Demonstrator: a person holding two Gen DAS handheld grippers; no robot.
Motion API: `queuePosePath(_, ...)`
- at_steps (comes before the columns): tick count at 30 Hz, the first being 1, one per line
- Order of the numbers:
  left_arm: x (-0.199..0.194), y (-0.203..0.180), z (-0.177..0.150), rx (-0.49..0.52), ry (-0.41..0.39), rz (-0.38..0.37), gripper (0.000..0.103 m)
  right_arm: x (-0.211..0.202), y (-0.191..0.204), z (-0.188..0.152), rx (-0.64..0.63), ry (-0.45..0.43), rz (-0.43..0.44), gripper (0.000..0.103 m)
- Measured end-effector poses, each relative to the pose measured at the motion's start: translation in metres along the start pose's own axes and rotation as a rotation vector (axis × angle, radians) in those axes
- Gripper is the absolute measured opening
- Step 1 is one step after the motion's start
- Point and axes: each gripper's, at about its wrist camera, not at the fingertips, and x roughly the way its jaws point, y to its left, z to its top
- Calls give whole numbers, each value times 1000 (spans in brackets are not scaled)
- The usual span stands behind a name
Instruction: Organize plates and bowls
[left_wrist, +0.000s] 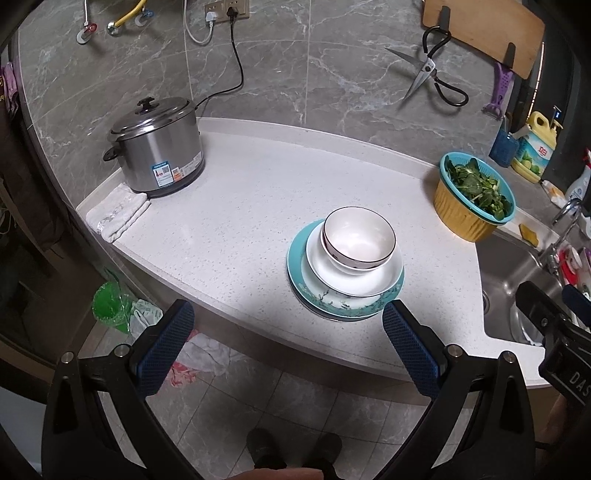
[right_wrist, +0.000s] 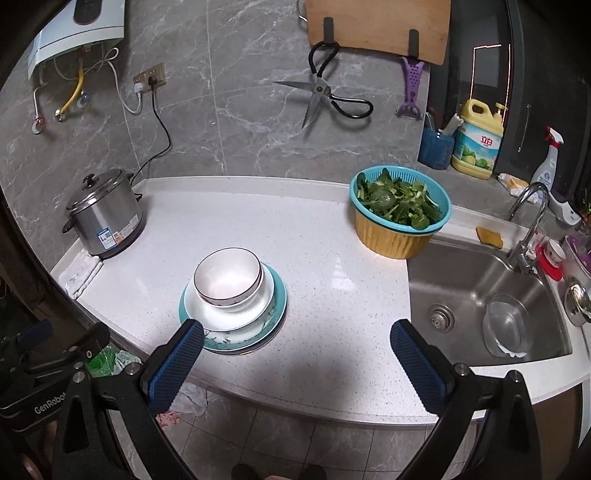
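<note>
A stack stands near the counter's front edge: a teal floral plate (left_wrist: 332, 306) at the bottom, a white plate (left_wrist: 354, 280) on it, and a white dark-rimmed bowl (left_wrist: 358, 240) on top. The same stack shows in the right wrist view, with plate (right_wrist: 236, 341), white plate (right_wrist: 229, 317) and bowl (right_wrist: 227, 275). My left gripper (left_wrist: 288, 332) is open and empty, held before the counter edge, left of the stack. My right gripper (right_wrist: 295, 350) is open and empty, over the counter front, right of the stack. A clear glass bowl (right_wrist: 506, 328) lies in the sink (right_wrist: 461, 280).
A steel rice cooker (left_wrist: 159, 147) and a folded white cloth (left_wrist: 118, 214) sit at the counter's left. A teal colander of greens in a yellow basin (right_wrist: 400, 218) stands by the sink. The faucet (right_wrist: 528, 221), detergent bottle (right_wrist: 478, 140) and spray bottle (right_wrist: 550, 158) are at the right. Scissors (right_wrist: 325, 96) hang on the wall.
</note>
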Motion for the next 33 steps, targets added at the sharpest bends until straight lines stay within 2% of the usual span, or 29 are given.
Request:
queuePosePath(15,-4,3,2,26,-19,5,103,13,1,-1,24,61,-21,103)
queuePosePath(33,-3,6,1,29,-16,10,103,11,9,-3,17,62,-26,103)
